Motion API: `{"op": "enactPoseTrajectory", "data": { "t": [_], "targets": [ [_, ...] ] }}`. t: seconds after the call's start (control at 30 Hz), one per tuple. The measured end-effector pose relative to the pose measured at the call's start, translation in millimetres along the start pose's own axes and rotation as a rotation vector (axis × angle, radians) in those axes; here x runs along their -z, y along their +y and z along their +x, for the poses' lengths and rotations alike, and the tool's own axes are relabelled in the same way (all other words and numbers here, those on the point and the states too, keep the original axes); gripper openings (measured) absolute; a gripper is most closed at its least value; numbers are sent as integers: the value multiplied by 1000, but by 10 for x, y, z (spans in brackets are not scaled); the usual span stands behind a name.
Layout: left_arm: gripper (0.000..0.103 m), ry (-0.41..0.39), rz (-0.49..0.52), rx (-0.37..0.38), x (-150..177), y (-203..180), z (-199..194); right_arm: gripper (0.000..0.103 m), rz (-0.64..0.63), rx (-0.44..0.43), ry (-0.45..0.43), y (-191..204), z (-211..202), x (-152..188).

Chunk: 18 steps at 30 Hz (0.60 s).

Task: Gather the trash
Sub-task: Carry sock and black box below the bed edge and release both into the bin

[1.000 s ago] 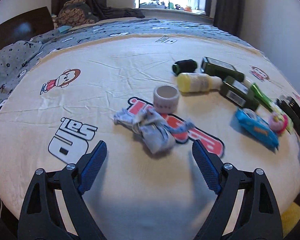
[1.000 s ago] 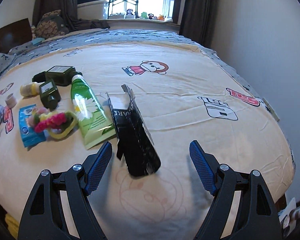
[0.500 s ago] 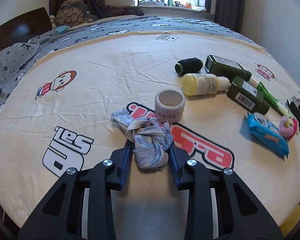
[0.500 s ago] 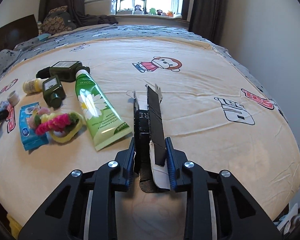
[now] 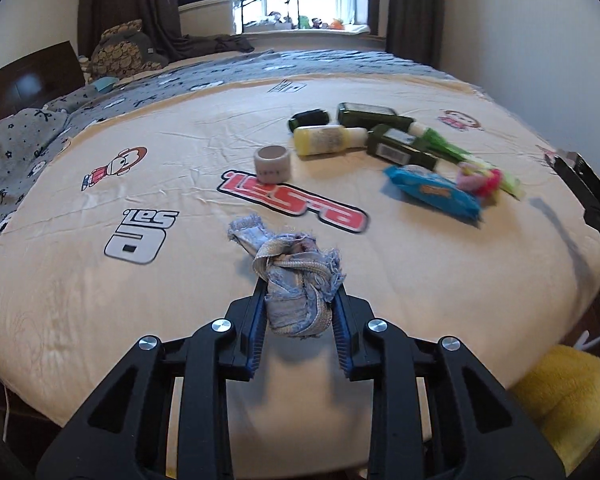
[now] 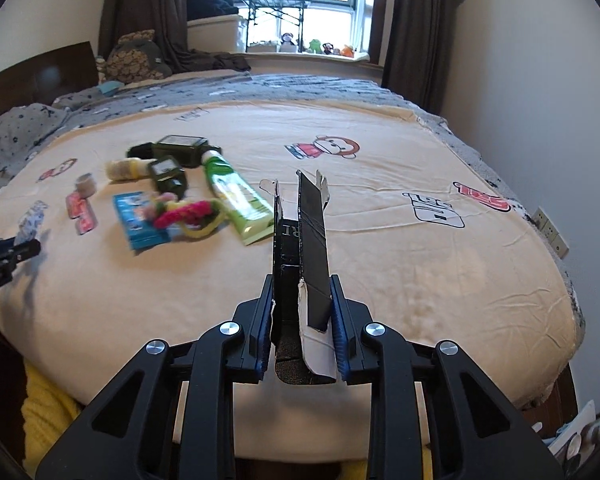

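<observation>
My left gripper (image 5: 299,300) is shut on a crumpled grey-blue rag (image 5: 296,280) and holds it just above the cream bedspread (image 5: 100,300). My right gripper (image 6: 300,300) is shut on a flattened black cardboard box (image 6: 308,240), which stands on edge between the jaws and sticks out forward. The box and right gripper also show at the right edge of the left wrist view (image 5: 584,188). The rag and the left gripper's tip show at the far left of the right wrist view (image 6: 32,220).
On the bed lie a tape roll (image 5: 272,164), a yellow bottle (image 5: 324,140), dark green bottles (image 5: 400,146), a green tube (image 6: 236,196), a blue wipes pack (image 5: 432,192) and a pink-yellow toy (image 6: 188,216). A yellow cushion (image 5: 560,400) sits below the bed's edge.
Both grippers closed, the left on the rag and the right on the black box. Both have since lifted and drawn back toward the bed's near edge with their loads.
</observation>
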<state>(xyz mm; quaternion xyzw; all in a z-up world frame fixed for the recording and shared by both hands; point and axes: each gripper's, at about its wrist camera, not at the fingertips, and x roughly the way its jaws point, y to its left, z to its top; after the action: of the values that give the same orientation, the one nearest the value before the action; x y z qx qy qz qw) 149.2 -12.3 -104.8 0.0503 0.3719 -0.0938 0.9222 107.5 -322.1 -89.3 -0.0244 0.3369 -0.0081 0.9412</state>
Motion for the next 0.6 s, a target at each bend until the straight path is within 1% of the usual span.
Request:
{"op": "enactPoseTrajectory", "data": {
  "t": [0.13,0.27,0.37,0.47,0.6],
  "targets": [
    [27,-25,5,30,166,-100,-321,26,-19,-53,-23,155,-342,171],
    [27,-37,36,55,382,-263,-591,26,-36,-135,-3,311,-584,392],
    [27,-17,80,83,581,-439,-699,26,-58,-194,45,454,-689,605],
    [27,16,107,110,755,-571,-714,26,-65,-215,92,521,-709,771],
    [27,76,129,145,986,-718,-644,26,-76,-252,194,607,-658,1046]
  ]
}}
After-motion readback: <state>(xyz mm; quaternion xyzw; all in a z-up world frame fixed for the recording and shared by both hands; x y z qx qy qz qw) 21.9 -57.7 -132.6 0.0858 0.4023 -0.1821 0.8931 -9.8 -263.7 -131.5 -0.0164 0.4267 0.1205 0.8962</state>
